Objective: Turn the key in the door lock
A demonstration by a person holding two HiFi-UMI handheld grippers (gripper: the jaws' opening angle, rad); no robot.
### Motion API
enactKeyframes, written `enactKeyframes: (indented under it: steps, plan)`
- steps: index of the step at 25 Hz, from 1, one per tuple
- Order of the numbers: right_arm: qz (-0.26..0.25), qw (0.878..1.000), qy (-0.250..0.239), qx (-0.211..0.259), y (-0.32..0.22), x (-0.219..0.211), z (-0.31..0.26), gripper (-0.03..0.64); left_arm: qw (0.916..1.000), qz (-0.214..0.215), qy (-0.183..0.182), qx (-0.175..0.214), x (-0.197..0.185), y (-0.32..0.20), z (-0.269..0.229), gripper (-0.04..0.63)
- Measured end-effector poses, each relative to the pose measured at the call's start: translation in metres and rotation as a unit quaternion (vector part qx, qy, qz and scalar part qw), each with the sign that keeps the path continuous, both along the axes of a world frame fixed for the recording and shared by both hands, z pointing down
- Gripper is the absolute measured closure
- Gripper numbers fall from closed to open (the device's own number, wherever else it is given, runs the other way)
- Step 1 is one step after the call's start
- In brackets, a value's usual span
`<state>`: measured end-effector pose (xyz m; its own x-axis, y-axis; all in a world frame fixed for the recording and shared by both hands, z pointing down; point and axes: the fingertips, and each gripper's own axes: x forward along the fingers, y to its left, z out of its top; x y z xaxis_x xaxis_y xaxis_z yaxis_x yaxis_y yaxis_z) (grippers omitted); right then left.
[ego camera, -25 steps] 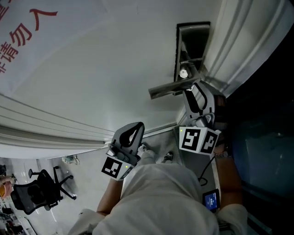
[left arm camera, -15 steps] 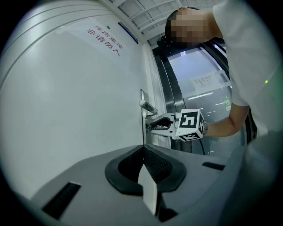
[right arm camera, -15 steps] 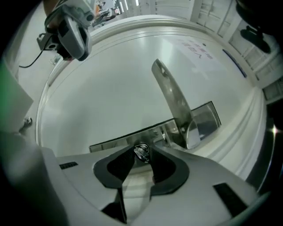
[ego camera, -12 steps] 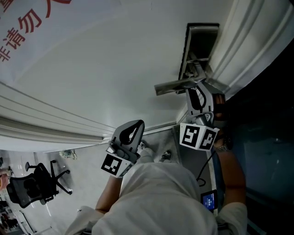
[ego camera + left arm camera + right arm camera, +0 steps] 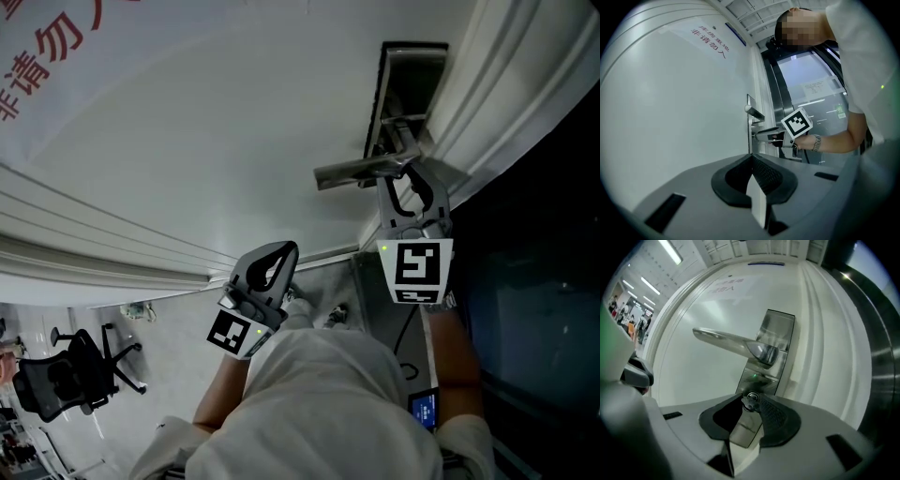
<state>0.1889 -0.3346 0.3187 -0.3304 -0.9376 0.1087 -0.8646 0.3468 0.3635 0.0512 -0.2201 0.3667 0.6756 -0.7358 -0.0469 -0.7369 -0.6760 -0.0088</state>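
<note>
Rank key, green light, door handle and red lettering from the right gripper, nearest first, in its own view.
1. key, gripped between jaws that have just been closing.
2. green light, just above.
3. door handle, higher up.
4. red lettering, door top.

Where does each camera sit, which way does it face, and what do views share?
Head view: on the person's head, looking steeply down the door; shows shirt, left gripper, right gripper.
Left gripper view: on the left gripper, facing along the door; shows its shut jaws, the right forearm.
Right gripper view: on the right gripper, facing the lock plate; its jaws grip the key.
Shared: all three show the lever handle.
</note>
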Motion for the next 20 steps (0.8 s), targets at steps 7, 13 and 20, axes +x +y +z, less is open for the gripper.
enactKeyframes:
  steps: [7,13,20]
  plan:
    - [-0.021,0.975,-0.21,-0.073,-0.002,0.007,0.002,0.513,1.0,-0.001,0.004,0.0,0.001,0.0,0.0,0.589]
    - [-0.07,0.855,-0.486,-0.169,-0.006,0.011,0.002,0.6,1.0,-0.009,0.003,0.0,-0.005,-0.001,0.0,0.589]
    - [-0.074,0.649,-0.71,-0.264,-0.007,0.019,0.017,0.6,1.0,-0.006,0.002,-0.001,-0.004,0.002,0.002,0.589]
